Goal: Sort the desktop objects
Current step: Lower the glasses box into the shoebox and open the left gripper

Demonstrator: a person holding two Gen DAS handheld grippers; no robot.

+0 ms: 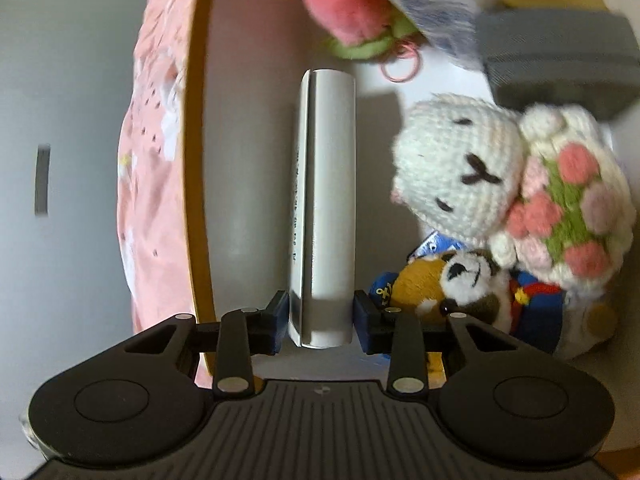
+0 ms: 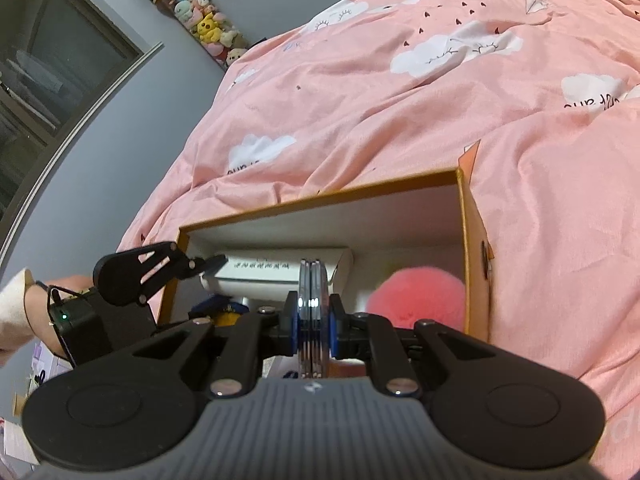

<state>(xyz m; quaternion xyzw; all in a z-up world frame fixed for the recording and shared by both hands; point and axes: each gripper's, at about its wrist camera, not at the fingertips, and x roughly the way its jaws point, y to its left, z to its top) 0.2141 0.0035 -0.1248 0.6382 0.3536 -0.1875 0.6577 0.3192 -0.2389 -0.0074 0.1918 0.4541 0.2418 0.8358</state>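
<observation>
The left gripper [image 1: 321, 320] stood half open astride the near end of a smooth white book-like box [image 1: 326, 208], a long slab with a rounded spine and a line of small print down one face; its blue pads sat just beside the two sides, and whether they pressed could not be told. The white box stood on edge inside an orange-rimmed cardboard box [image 2: 320, 200] with pale inner walls. To the right of it in the left wrist view lay a knobbly crocheted white rabbit [image 1: 460, 168] hugging a bouquet of pink and green yarn, and nearer, a small fuzzy raccoon plush [image 1: 464, 280] in blue clothing. At the far end sat a fluffy pink plush [image 1: 352, 12] with a thin pink ring beside it. The right gripper [image 2: 314, 320] was clamped tight on a stack of thin, shiny metal discs [image 2: 312, 304] held edge-on above the near side of the cardboard box. The cardboard box rested on a wrinkled pink duvet [image 2: 400, 100] printed with white clouds. Beyond it were a grey wall, a dark window frame, and a tall clear tube of soft toys [image 2: 200, 16] in the corner. A sleeve and hand [image 2: 24, 312] showed at the left edge.
</observation>
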